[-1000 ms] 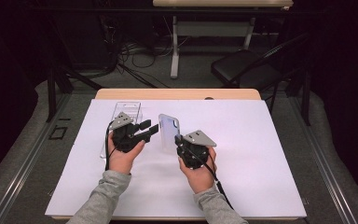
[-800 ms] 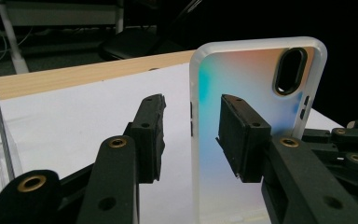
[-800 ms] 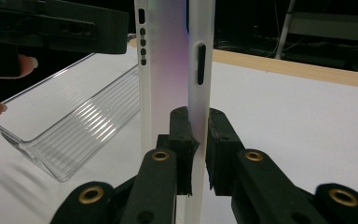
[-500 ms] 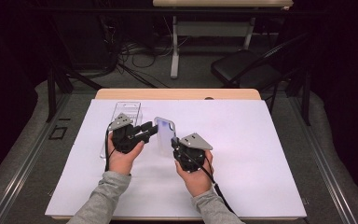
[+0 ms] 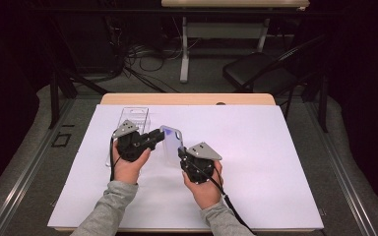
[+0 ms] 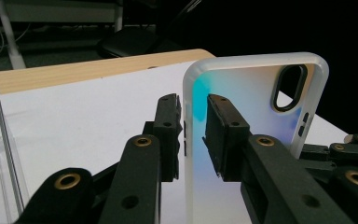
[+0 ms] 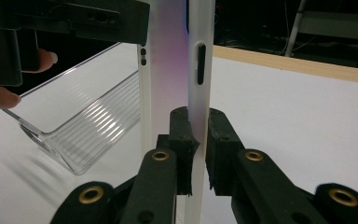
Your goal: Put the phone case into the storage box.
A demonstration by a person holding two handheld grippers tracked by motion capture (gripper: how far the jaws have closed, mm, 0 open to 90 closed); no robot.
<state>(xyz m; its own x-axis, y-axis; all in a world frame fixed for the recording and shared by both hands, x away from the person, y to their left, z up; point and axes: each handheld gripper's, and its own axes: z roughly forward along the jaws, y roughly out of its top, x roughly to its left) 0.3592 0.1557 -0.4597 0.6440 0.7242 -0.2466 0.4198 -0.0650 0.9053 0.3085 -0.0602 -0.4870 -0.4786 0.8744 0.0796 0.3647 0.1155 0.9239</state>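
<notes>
A translucent white phone case (image 5: 171, 142) with a blue-purple sheen and a camera cutout stands upright over the white sheet. My right gripper (image 5: 181, 153) is shut on its lower edge, and the pads pinch the side wall (image 7: 198, 116). My left gripper (image 5: 161, 136) reaches in from the left, with the case's (image 6: 251, 93) side edge between its jaws (image 6: 194, 107). Those jaws have just been closing, and a thin gap still shows at the pads. A clear plastic tray (image 5: 133, 118) lies behind the left hand.
A white sheet (image 5: 275, 162) covers the wooden table (image 5: 187, 98). The clear tray (image 7: 88, 121) sits close to the left of the case. A dark chair (image 5: 261, 73) and floor cables lie beyond the far edge. Open sheet lies to the right.
The right hand has brought the case slightly left, into the left gripper's jaws. The left jaws have narrowed around the case's edge. The left hand has stayed put.
</notes>
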